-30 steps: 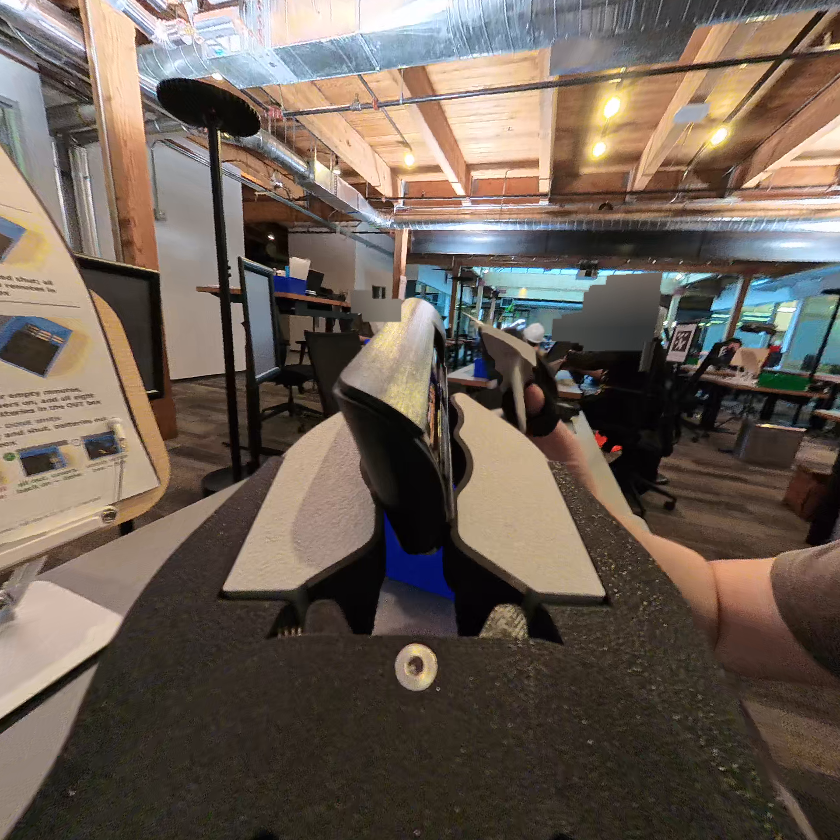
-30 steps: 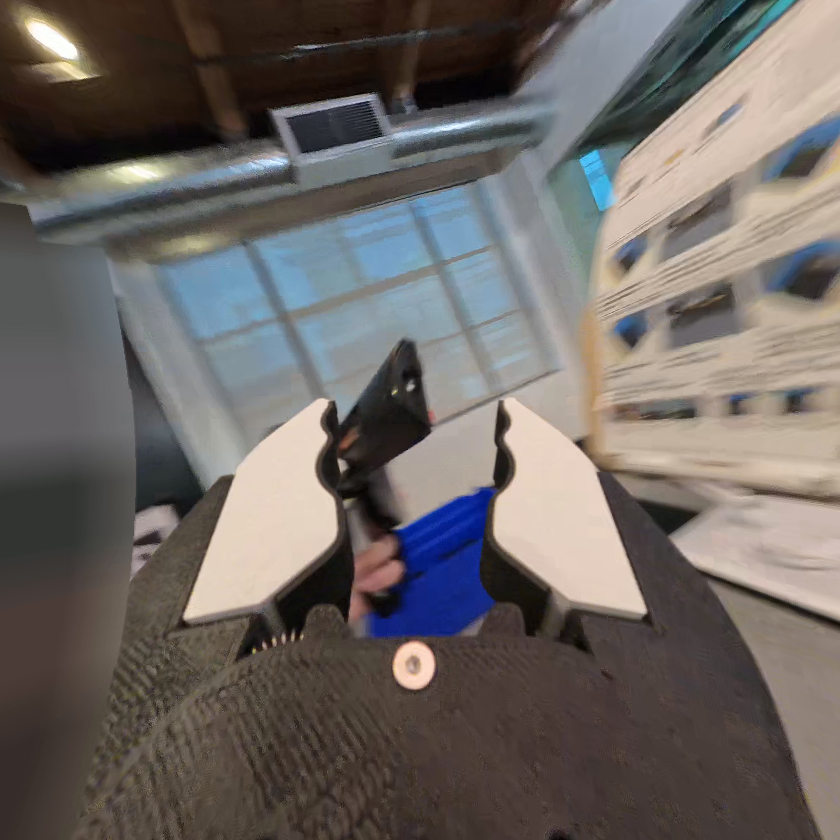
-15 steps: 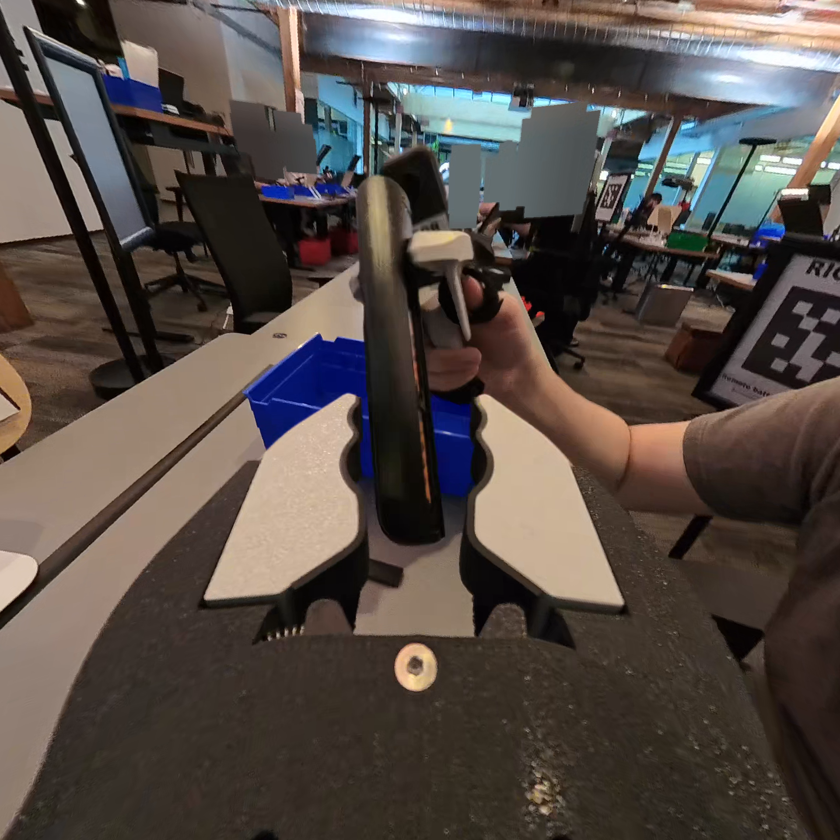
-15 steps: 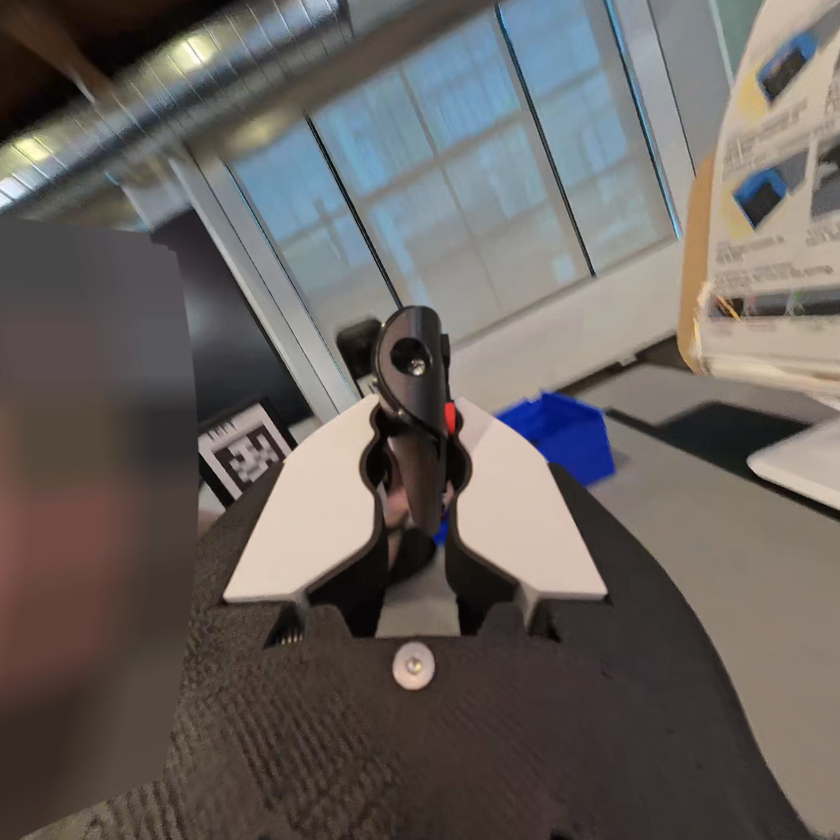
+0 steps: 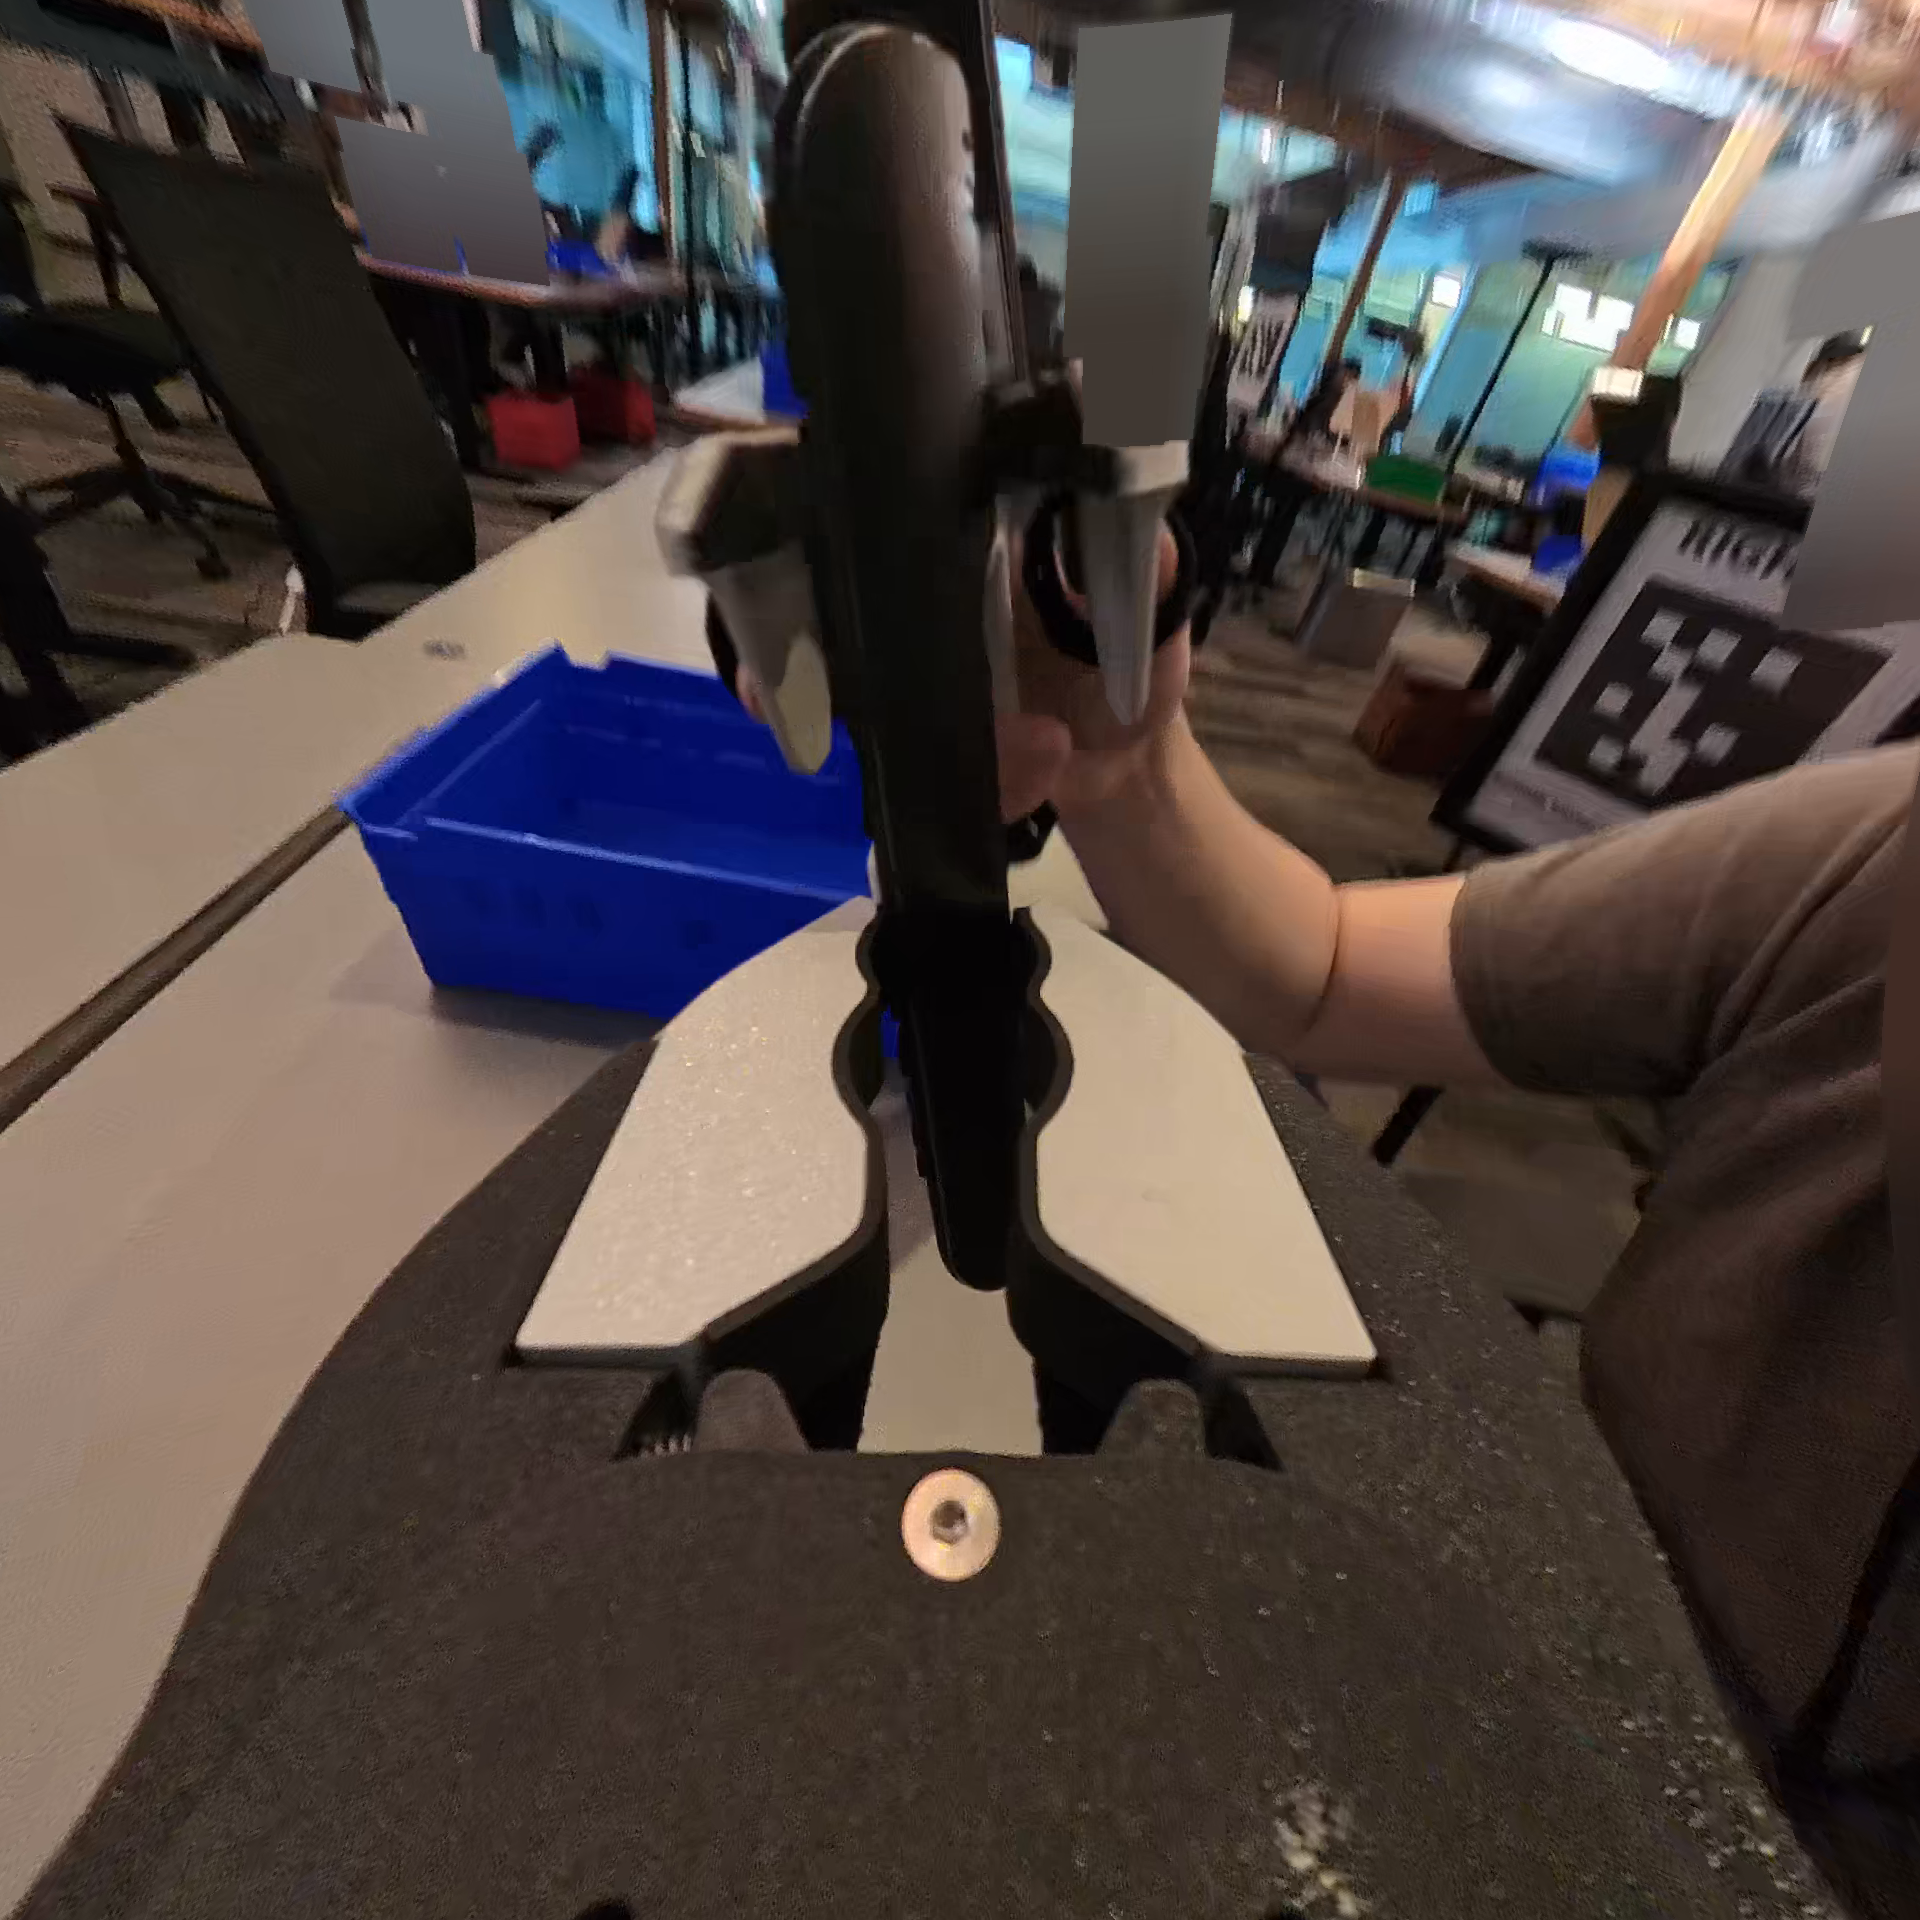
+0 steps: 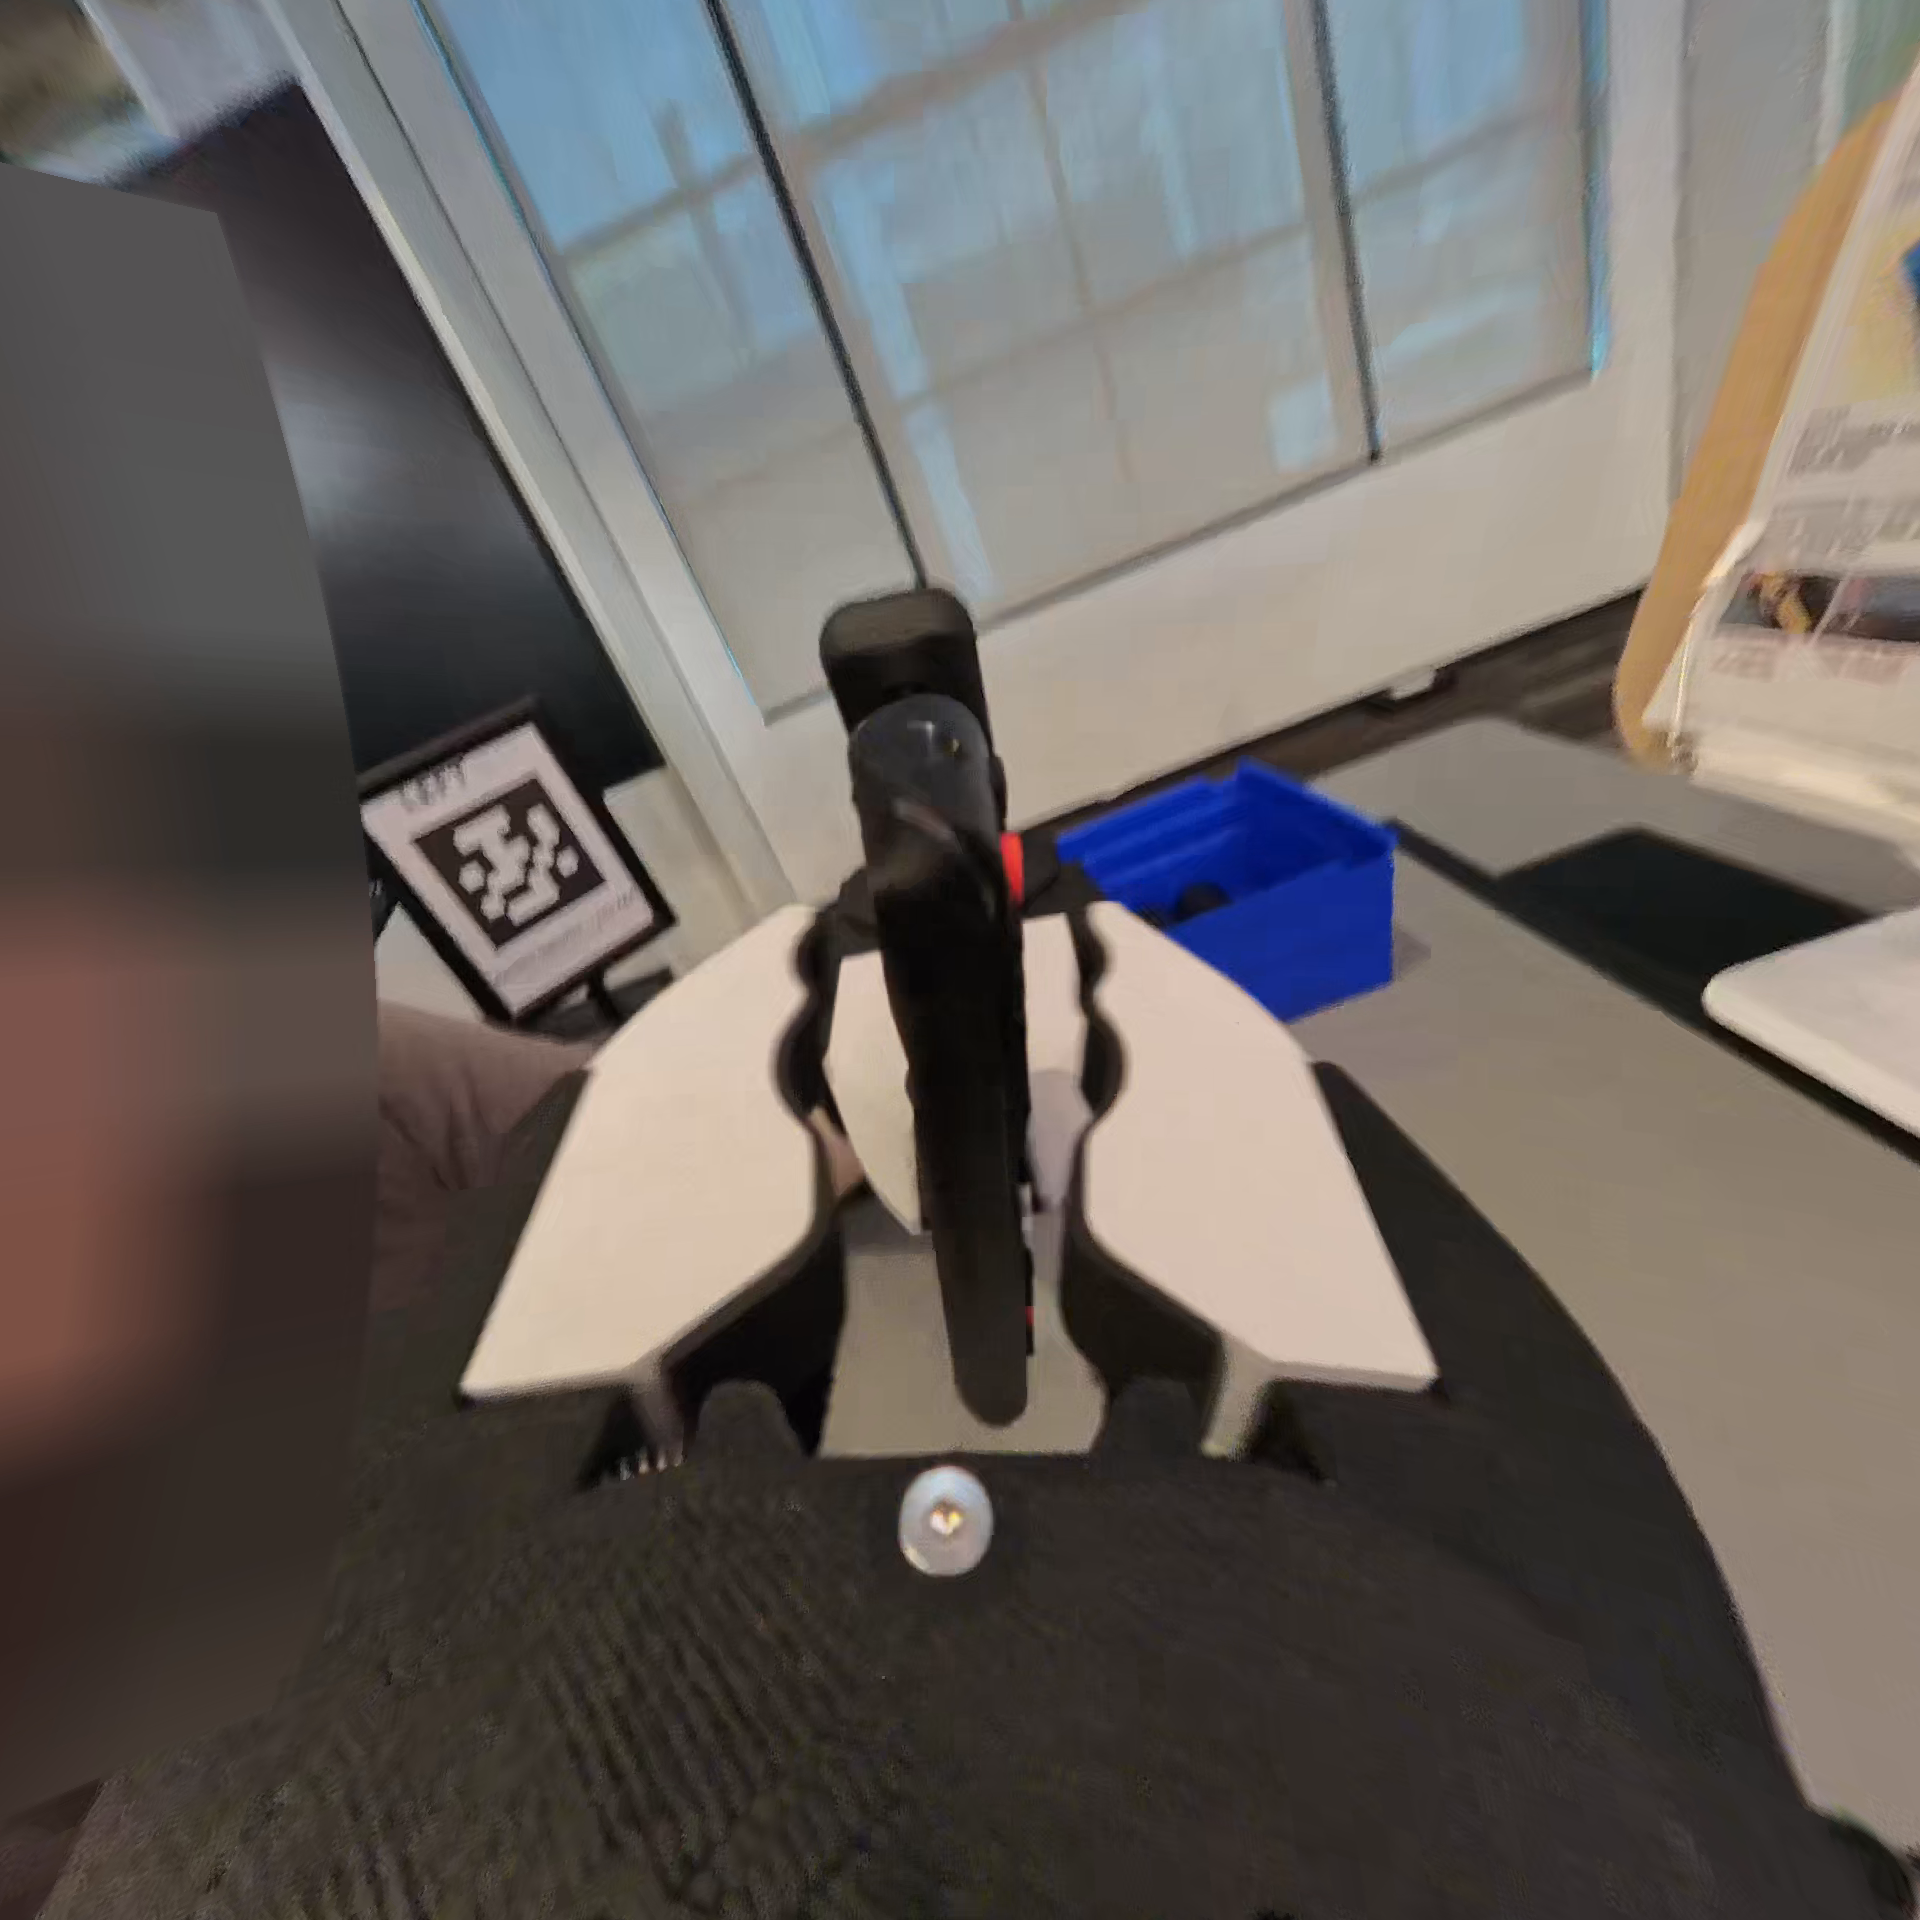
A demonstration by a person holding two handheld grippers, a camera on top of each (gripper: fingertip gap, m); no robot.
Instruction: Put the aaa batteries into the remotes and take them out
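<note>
Black remote point(image 5: 914, 582) held upright above grey table point(image 5: 208, 1091), lower end pinched between left gripper point(image 5: 945, 987) fingers, closed tight on it; right gripper point(image 6: 945, 997) fingers sit partly open either side of remote, gaps visible, no contact seen; blue bin point(image 5: 613, 831) just behind, table edge near on right

A long grey desk point(image 5: 177, 790) runs through an open office. Beyond it stands a black office chair point(image 5: 281, 343) on dark wood-look flooring point(image 5: 1340, 800), with further desks and red bins point(image 5: 535, 426) behind. A framed black-and-white marker sign point(image 5: 1683, 717) stands to the right. The other view shows tall white-framed windows point(image 6: 1039, 312) with pale daylight, and a white wall base point(image 6: 1247, 623) below them.
</note>
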